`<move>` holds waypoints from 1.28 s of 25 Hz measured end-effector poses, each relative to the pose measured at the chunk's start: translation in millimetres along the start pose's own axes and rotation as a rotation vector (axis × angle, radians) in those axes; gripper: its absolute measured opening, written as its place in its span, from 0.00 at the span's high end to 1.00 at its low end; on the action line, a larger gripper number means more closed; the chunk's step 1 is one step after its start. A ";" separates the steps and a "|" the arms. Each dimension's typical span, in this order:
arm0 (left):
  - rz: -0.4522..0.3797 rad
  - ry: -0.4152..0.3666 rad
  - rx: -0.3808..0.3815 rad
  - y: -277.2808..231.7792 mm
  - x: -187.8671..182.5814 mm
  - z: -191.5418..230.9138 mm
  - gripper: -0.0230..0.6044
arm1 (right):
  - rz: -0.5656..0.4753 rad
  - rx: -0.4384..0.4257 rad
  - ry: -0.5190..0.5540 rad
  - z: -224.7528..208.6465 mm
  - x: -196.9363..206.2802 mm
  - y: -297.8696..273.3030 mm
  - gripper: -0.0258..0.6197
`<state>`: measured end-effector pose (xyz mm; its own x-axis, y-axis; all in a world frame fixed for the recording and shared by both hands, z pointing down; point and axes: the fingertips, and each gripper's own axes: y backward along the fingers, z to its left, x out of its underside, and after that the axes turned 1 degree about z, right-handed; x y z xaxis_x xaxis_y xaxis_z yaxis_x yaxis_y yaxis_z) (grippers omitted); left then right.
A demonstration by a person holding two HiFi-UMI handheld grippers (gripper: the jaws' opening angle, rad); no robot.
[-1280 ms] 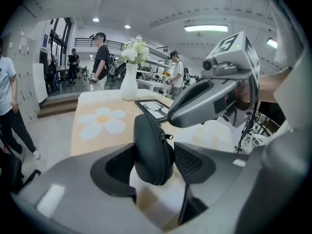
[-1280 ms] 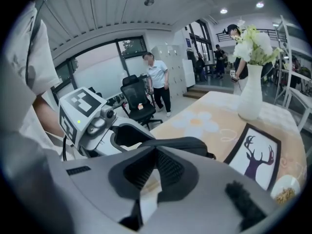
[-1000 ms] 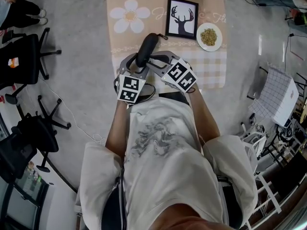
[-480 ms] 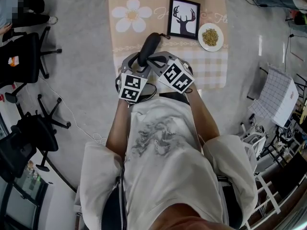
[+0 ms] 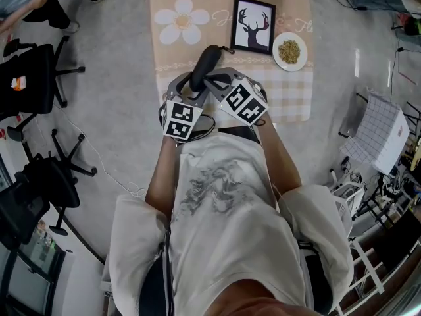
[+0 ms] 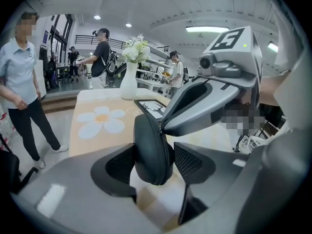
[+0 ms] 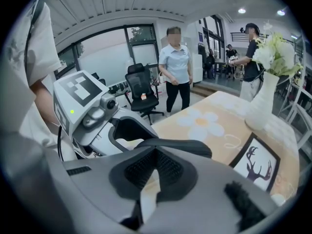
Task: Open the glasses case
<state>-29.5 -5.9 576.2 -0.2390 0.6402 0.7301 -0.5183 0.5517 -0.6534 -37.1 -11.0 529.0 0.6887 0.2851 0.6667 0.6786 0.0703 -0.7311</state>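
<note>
Head view: high, looks steeply down past the person's torso at the table (image 5: 296, 101). It is the widest and farthest view and takes in the floor around.

Left gripper view: rides the left gripper (image 5: 192, 87), right behind its jaws, faces along the table toward the vase (image 6: 128, 84).

Right gripper view: rides the right gripper (image 5: 212, 81), equally close, angled leftward across the table, vase at its right edge.

Each gripper view catches the other gripper. All three share the case (image 5: 204, 64) and the deer picture (image 5: 250, 24).
</note>
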 end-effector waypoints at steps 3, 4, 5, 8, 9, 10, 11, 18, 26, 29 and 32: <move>0.002 -0.002 -0.001 0.1 0.8 0.5 0.55 | 0.002 0.004 0.001 -2.4 0.8 -0.5 0.94; 0.002 -0.002 -0.001 0.0 0.9 0.7 0.55 | 0.001 0.005 0.002 -3.3 0.7 -0.6 0.94; 0.002 -0.001 0.000 -0.3 0.9 0.6 0.54 | 0.000 0.007 0.001 -4.5 0.8 -0.7 0.94; 0.003 0.003 0.002 -0.9 1.5 0.1 0.55 | 0.004 0.015 -0.005 -8.8 2.0 -0.5 0.94; 0.003 0.004 0.002 -0.8 1.6 0.0 0.55 | 0.008 0.019 -0.007 -10.5 2.3 -0.2 0.94; 0.004 0.004 0.002 -0.5 1.7 -0.1 0.55 | 0.010 0.023 -0.009 -12.2 2.4 0.0 0.94; 0.004 0.005 0.002 -0.2 1.7 -0.2 0.55 | 0.012 0.027 -0.011 -13.8 2.6 0.2 0.94; 0.007 0.009 0.001 0.1 2.6 0.2 0.55 | 0.018 0.039 -0.033 -23.0 4.3 0.7 0.94; 0.006 0.016 0.001 0.4 2.8 0.7 0.55 | 0.008 0.050 -0.067 -31.1 3.7 0.1 0.94; 0.009 0.021 0.001 -0.3 4.4 0.4 0.55 | 0.011 0.062 -0.073 -35.3 5.0 -0.7 0.94; 0.013 0.025 0.001 -1.5 6.3 -0.2 0.55 | 0.013 0.075 -0.082 -41.5 6.8 -0.6 0.94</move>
<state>-30.1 -2.6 581.8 -0.2251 0.6609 0.7159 -0.5163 0.5422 -0.6629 -22.2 -48.7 539.9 0.6721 0.3633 0.6452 0.6466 0.1366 -0.7505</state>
